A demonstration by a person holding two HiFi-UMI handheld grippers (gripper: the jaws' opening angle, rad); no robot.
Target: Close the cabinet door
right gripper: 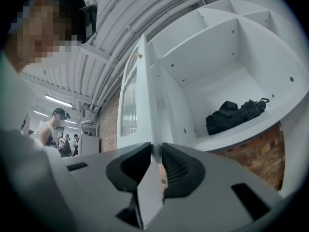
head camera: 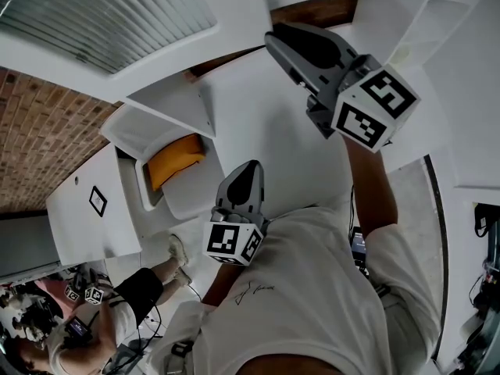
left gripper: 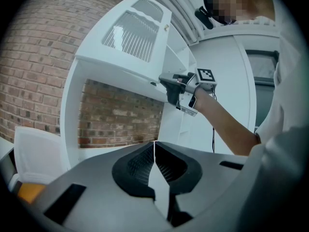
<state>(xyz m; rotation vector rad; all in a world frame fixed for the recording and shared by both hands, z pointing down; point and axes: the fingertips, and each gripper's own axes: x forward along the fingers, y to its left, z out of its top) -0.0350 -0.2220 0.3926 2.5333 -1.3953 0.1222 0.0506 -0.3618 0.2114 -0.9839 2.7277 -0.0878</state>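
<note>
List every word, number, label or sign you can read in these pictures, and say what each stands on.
No readable text anywhere.
Right marker cube and left marker cube: square patterns, no letters.
Shirt: dark scribbled print, too small to read.
White panel: black square outline, nothing readable.
Cabinet door in the right tool: no print.
</note>
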